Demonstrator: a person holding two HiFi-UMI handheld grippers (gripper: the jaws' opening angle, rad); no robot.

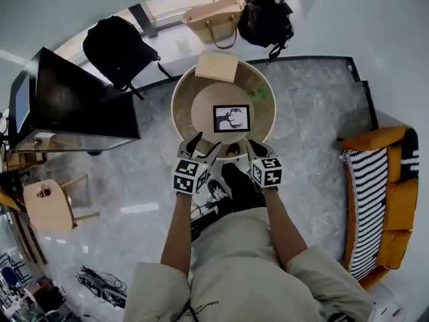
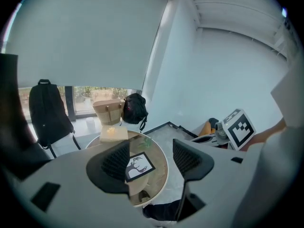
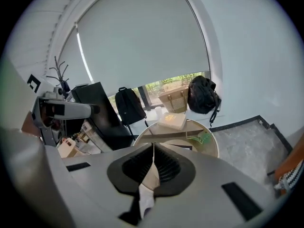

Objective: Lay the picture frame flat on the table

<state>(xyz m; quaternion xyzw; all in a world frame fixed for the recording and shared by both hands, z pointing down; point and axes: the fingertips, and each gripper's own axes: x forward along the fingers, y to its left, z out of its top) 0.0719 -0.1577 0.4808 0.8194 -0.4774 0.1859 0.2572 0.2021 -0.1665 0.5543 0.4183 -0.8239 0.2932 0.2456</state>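
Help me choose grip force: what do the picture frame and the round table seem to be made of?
Picture frame: thin black border, matt and even, so painted wood or plastic; the look leaves that open. Table: pale cream rim around a tan, wood-toned centre; the left gripper view shows a sheen on top, possibly glass or lacquer.

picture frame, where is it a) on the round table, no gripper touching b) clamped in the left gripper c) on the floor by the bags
a: the picture frame sits on the round table, with the left gripper and right gripper both short of it.
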